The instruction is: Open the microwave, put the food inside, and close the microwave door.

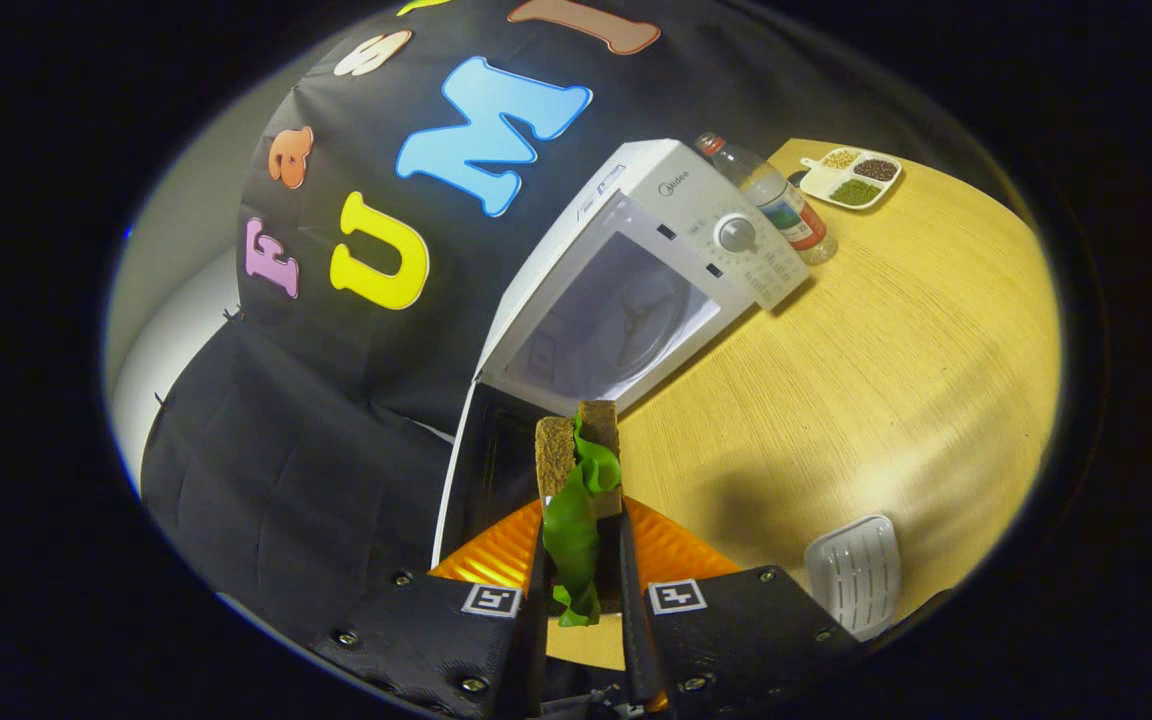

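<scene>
A sandwich (576, 470) of brown bread with a green lettuce leaf is pinched between my gripper's (581, 560) two fingers, held upright above the table. Both fingers press on its sides. Just beyond it stands the white microwave (656, 260) with its dark-windowed door (491, 470) swung open toward me on the left. The lit cavity (616, 320) faces me, with the turntable's hub showing inside. The control panel with a round dial (736, 233) is on the microwave's right.
The microwave stands on a round wooden table (866, 360). A plastic bottle (776, 200) stands behind the microwave's right side, and a white divided dish of beans (851, 178) lies beyond it. A white ridged tray (854, 572) lies right of my fingers. An orange item (496, 555) lies under the sandwich.
</scene>
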